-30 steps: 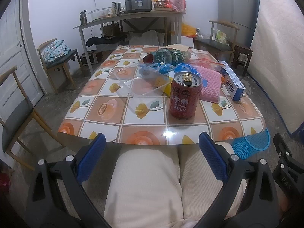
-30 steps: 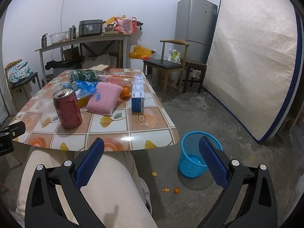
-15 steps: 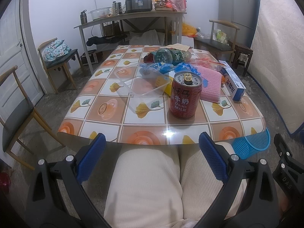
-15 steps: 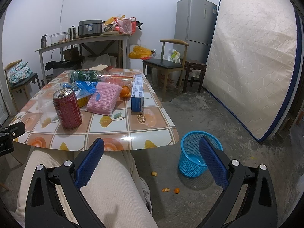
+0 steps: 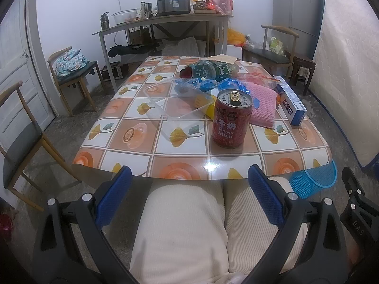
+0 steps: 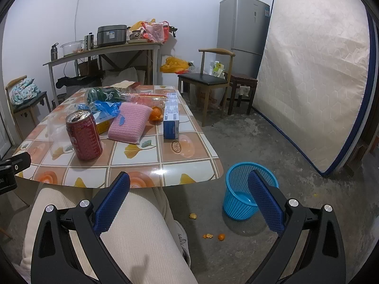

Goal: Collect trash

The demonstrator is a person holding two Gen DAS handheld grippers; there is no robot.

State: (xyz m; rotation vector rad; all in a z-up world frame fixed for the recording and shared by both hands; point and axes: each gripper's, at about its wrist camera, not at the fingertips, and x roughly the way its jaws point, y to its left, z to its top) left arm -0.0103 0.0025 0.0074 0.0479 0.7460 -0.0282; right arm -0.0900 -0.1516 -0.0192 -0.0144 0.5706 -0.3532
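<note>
A red milk-drink can stands upright near the front of the tiled table. Behind it lie a clear plastic tray, blue wrappers, a green bottle, a pink sponge cloth, a blue-white box and orange peel. A blue mesh bin sits on the floor right of the table. My left gripper hangs open over a person's lap, short of the table edge. My right gripper is open too, empty.
Orange peel bits lie on the floor by the bin. Chairs stand around the table. A side table with appliances lines the back wall. A fridge and a leaning mattress fill the right side.
</note>
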